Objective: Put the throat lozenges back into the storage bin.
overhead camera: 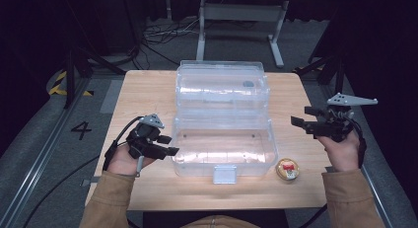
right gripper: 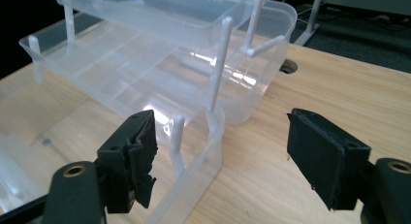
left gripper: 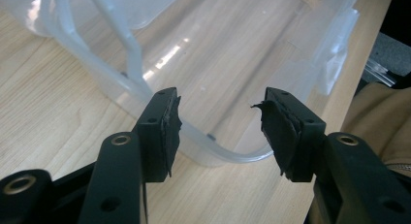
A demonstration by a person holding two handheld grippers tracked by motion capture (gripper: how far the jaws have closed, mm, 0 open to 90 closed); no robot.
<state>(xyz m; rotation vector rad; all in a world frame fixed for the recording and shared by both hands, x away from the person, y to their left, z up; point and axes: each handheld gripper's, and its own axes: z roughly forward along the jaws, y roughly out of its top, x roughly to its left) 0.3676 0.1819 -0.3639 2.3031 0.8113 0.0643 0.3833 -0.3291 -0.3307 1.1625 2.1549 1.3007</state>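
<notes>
A: High view first. The clear plastic box (overhead camera: 223,139) sits mid-desk, lid thrown back toward the far edge, inner trays fanned out. So I'd say opening is done. The small round tin (overhead camera: 287,169) by the near right corner isn't in the box yet; my guess is that's what's left.

B: Hands?

A: Left gripper (overhead camera: 168,145) is level at the box's left wall, released, empty. Right gripper (overhead camera: 301,116) hangs off the right side, apart from the box.

B: Left gripper view?

A: Jaws apart, the box's near corner rim between them, untouched.

B: Right gripper view?

A: Jaws wide, nothing held; tray posts just ahead.
</notes>
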